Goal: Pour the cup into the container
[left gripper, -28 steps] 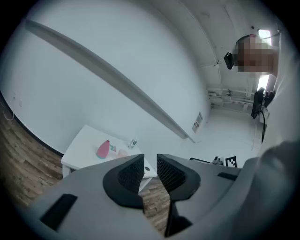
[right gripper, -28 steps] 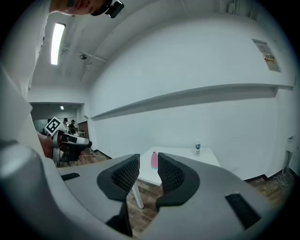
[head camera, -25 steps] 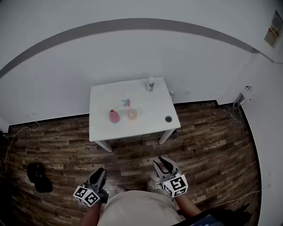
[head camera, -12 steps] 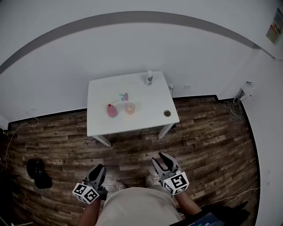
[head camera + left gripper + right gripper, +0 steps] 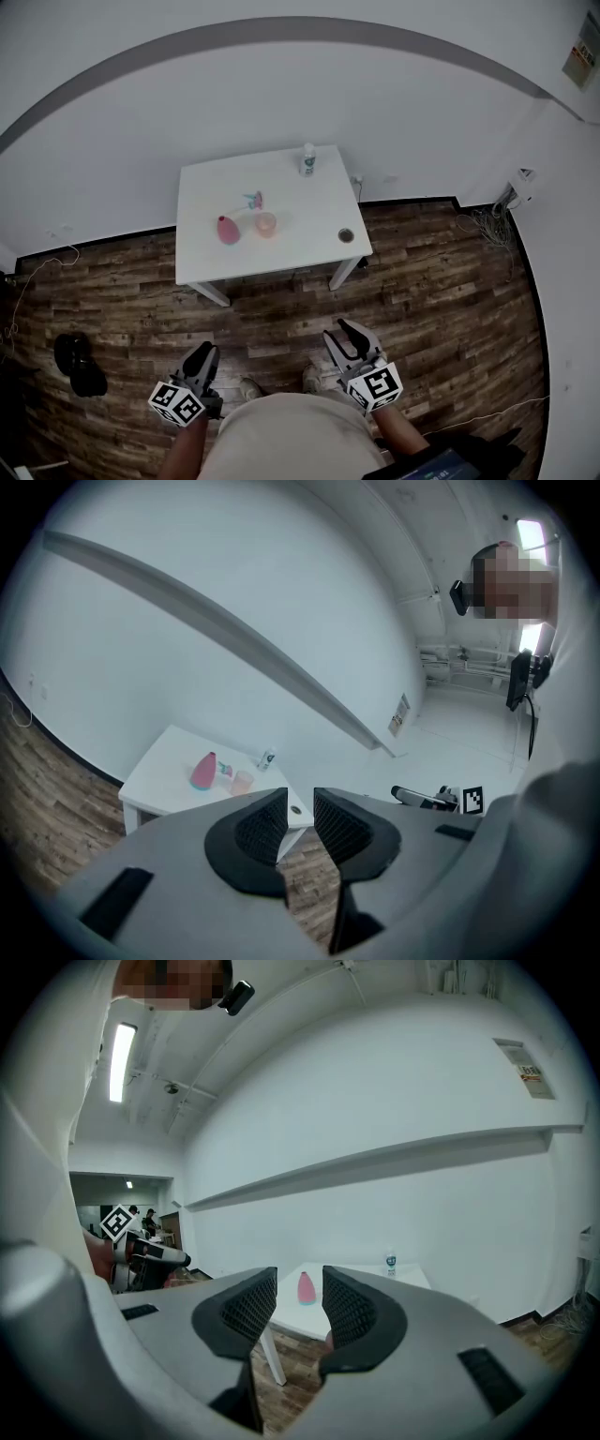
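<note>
A peach cup [image 5: 265, 223] stands on a white table [image 5: 206, 261], with a pink vase-shaped container [image 5: 228, 230] just left of it. Both show small in the left gripper view, the container [image 5: 202, 772] beside the cup [image 5: 243, 782]. The right gripper view shows the container [image 5: 307, 1287] past the jaws. My left gripper [image 5: 204, 354] and right gripper [image 5: 345, 336] hang low by the person's waist, far short of the table. The jaws of each stand close together with nothing between them, in the left gripper view [image 5: 300, 803] and the right gripper view [image 5: 300, 1283].
A small bottle [image 5: 307, 160] stands at the table's far edge, a blue-and-pink item [image 5: 253, 200] behind the cup, and a dark round thing [image 5: 346, 235] near the right front corner. A black object [image 5: 73, 364] lies on the wood floor at left. Cables [image 5: 487, 225] lie by the right wall.
The table and its things now sit higher and a little further left in the head view. Both grippers remain low by the waist, jaws unchanged.
</note>
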`<state>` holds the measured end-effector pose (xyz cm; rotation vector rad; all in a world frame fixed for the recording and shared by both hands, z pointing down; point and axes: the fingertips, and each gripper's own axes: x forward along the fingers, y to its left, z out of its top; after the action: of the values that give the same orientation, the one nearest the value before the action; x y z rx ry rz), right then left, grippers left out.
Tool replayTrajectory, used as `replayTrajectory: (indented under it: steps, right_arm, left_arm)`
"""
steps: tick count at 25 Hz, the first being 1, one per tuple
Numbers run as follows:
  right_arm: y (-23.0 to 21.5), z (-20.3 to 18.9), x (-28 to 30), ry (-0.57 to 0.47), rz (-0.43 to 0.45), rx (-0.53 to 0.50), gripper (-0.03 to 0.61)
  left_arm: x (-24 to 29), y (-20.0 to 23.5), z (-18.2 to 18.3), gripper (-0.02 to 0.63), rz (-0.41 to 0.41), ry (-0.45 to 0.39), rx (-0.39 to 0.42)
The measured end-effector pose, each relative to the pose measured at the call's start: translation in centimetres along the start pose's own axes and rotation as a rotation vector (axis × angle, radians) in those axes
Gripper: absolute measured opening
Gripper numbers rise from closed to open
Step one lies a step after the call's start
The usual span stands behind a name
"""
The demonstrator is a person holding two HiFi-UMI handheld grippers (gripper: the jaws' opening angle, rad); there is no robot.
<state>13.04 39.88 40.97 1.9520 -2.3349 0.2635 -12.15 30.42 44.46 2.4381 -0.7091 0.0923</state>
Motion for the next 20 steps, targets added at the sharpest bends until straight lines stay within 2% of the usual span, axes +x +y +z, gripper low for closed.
replayTrajectory:
  steps: [13, 20]
  right_arm:
    - [-4.9, -0.2, -3.3, 0.002, 0.054, -0.044, 0.135]
    - [-6.4, 0.0, -3.9, -0.017, 0.125, -0.062, 0.135]
  left_arm:
    - [4.4, -5.0, -2.4, 0.092, 0.028, -0.021, 0.007]
    - [5.2, -6.6, -3.2, 0.092, 0.075, -0.054, 0.012]
